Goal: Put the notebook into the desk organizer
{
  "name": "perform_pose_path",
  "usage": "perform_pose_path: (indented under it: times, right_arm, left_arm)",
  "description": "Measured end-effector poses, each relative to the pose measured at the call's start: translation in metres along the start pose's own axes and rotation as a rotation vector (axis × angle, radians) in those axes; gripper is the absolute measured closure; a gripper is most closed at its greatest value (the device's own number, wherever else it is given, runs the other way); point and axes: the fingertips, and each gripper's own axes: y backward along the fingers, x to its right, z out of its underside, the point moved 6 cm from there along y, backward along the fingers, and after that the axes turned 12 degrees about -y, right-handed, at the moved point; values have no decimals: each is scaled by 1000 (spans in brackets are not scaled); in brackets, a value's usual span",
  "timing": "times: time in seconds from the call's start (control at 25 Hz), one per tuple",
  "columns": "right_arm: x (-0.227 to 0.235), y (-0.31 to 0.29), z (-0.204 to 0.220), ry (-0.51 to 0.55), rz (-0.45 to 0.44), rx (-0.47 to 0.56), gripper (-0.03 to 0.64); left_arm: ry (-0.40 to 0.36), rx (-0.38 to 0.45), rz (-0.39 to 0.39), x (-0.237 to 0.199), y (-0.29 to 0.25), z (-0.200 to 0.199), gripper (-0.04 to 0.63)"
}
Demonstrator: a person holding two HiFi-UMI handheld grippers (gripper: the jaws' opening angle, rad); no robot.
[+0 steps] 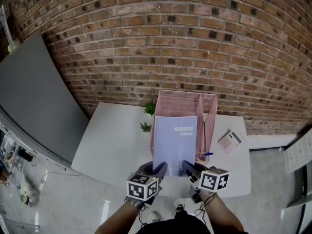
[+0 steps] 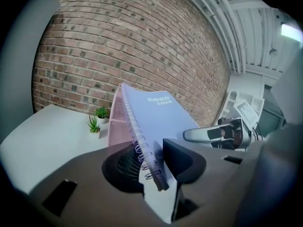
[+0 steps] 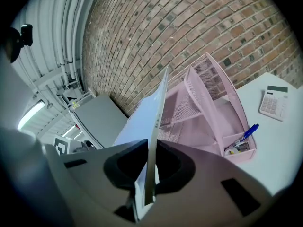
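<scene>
A pale blue spiral notebook (image 1: 174, 143) with "GOOD LUCK" on its cover is held up over the near part of the pink mesh desk organizer (image 1: 207, 112). My left gripper (image 1: 158, 170) is at its near edge on the spiral side. Its jaws stand a little wider than the spiral edge (image 2: 149, 155) between them, so my left gripper (image 2: 151, 162) is open. My right gripper (image 1: 187, 168) is shut on the notebook's thin near edge (image 3: 150, 174). From my right gripper (image 3: 150, 162) the notebook (image 3: 147, 122) rises edge-on toward the organizer (image 3: 208, 103).
A white calculator (image 1: 229, 141) lies on the white table (image 1: 112, 140) to the right of the organizer. A blue pen (image 1: 205, 154) sits in the organizer's front tray. Two small green plants (image 1: 147, 117) stand left of it. A brick wall runs behind.
</scene>
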Motion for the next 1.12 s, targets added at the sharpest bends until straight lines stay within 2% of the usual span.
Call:
perform_pose_path:
  times: [0.2, 0.32, 0.44, 0.56, 0.84, 1.0, 1.12]
  right_arm:
    - [0, -4, -5, -76, -34, 21, 574]
    - [-1, -2, -10, -105, -39, 34, 574]
    - [-2, -2, -13, -119, -37, 51, 574]
    - [-1, -1, -19, -145, -35, 85, 579]
    - [1, -1, -23, -207, -26, 111, 580]
    - [4, -1, -21, -269, -30, 125, 578]
    - [3, -2, -21, -283, -25, 130, 574]
  left_arm:
    - [1, 14, -27, -8, 1, -5, 437]
    - [1, 16, -41, -10, 2, -6, 387]
    - [-9, 19, -49, -11, 4, -7, 375]
    - [-37, 18, -63, -12, 9, -5, 344]
    - [-130, 49, -73, -2, 26, -1, 339]
    - [-197, 34, -76, 7, 31, 12, 334]
    - [-219, 14, -92, 10, 29, 22, 334]
